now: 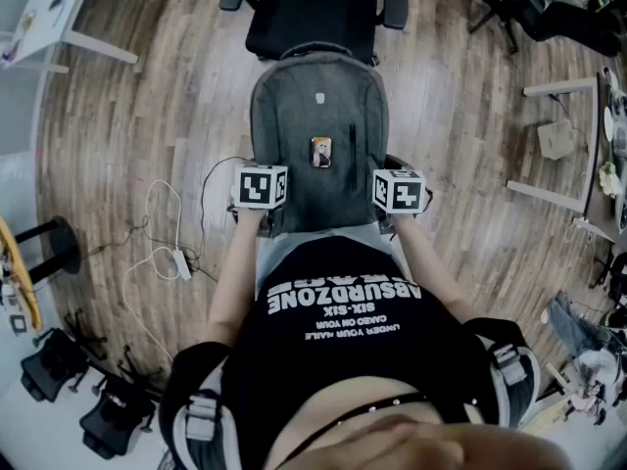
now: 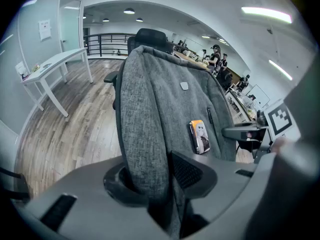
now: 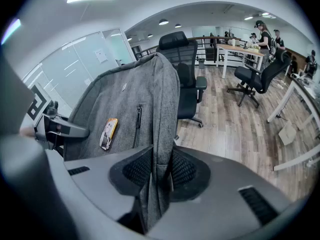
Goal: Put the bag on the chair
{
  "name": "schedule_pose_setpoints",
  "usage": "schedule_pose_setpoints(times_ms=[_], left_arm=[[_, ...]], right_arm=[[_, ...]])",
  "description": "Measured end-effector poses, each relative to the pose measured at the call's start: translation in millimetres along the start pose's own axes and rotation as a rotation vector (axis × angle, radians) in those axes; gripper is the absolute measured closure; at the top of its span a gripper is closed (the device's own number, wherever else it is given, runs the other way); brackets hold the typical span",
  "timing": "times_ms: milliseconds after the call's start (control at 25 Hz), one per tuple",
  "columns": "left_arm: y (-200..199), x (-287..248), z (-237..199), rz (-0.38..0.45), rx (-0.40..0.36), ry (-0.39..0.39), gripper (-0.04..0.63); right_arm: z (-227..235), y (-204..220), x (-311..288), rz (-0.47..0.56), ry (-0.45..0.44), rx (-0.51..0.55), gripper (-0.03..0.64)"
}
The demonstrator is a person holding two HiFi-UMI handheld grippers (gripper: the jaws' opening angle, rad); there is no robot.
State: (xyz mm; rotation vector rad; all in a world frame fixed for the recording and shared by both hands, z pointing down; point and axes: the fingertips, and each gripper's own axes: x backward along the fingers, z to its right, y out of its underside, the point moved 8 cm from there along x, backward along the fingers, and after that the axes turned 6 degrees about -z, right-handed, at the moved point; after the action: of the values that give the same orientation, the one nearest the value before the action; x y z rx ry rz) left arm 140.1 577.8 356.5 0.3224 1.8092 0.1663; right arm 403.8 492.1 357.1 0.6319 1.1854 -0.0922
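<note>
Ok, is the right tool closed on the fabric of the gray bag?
Yes, the right tool has its jaws pressed on a fold of the gray bag.

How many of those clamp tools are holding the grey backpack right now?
2. The left gripper is shut on the backpack's left side, and the right gripper on its right side, both at the end nearest the person. No other is in view.

The bag (image 1: 315, 96) covers the near edge of the chair (image 1: 312, 13), cropped at the head view's top
</note>
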Motion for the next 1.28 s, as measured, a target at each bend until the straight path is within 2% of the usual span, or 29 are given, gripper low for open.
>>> schedule_pose_setpoints(times_ms=[360, 840, 1080, 1280], left_arm=[[-30, 4, -29, 0.042, -0.067, -0.033, 0.446], [-111, 12, -104, 0.109, -0.148, -0.007, 0.446], [-142, 6, -147, 0.138, -0.091, 0.028, 0.446], [-164, 0, -165, 0.115, -0.065, 0.059, 0.446]], right_arm=[[-17, -25, -17, 0.022, 0.016, -0.031, 0.522], [-59, -101, -52, 0.114, 0.068, -0.105, 0.522], [-83, -146, -67, 0.205, 0.093, -0.076, 0.522], [-90, -170, -73, 0.207, 0.113, -0.064, 0.520]])
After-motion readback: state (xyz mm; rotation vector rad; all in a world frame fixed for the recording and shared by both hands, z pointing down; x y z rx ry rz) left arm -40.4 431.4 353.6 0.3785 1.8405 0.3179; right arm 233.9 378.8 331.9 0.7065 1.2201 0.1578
